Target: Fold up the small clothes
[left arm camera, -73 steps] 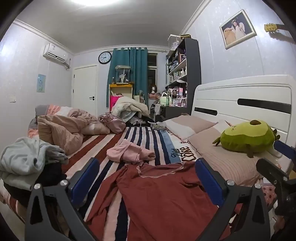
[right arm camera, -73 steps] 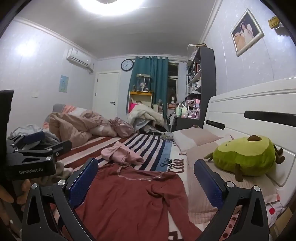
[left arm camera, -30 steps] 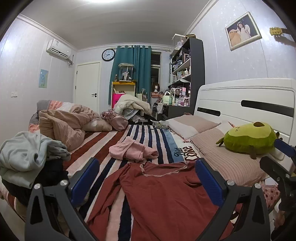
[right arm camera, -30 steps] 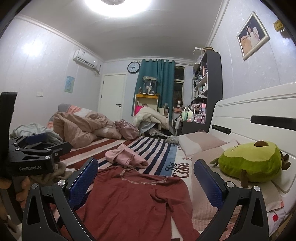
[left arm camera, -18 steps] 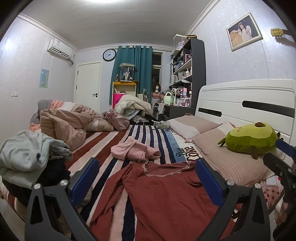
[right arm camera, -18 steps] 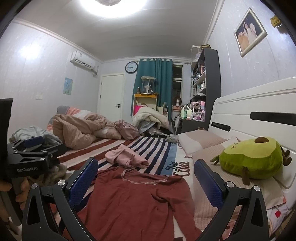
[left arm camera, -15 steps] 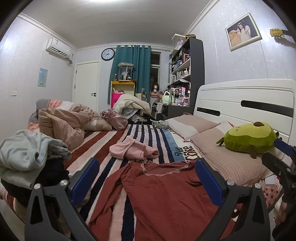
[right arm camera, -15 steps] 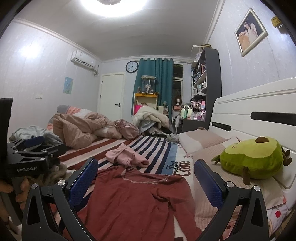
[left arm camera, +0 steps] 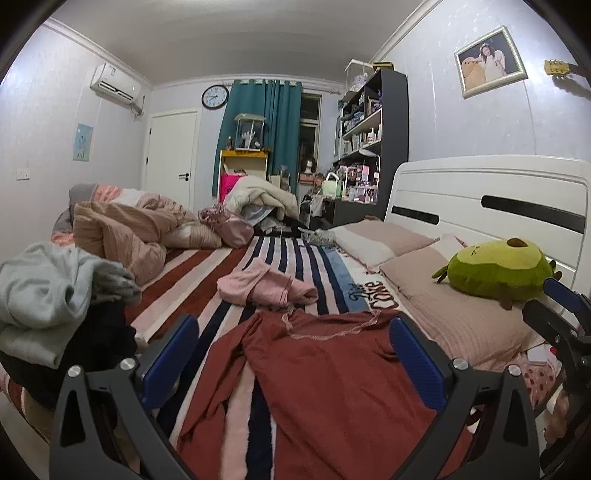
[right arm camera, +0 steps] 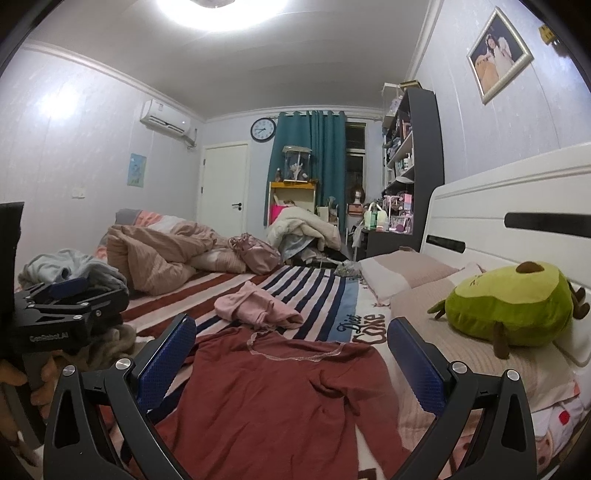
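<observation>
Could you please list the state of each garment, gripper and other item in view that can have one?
left gripper: open, empty, above the red top.
right gripper: open, empty.
red top: spread out, wrinkled, unfolded.
pink garment: crumpled, unfolded.
grey clothes pile: heaped, unfolded.
duvet: bunched up.
door: closed.
curtain: drawn to one side.
ceiling light: on.

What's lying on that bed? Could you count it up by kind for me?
Spread-out garments: 2, a red top and a crumpled pink garment
Clothes heap: 1, grey-blue on dark
Pillows: 2
Plush toy: 1, a green avocado
Bunched quilt: 1
Pink bag: 1
Total: 8
</observation>
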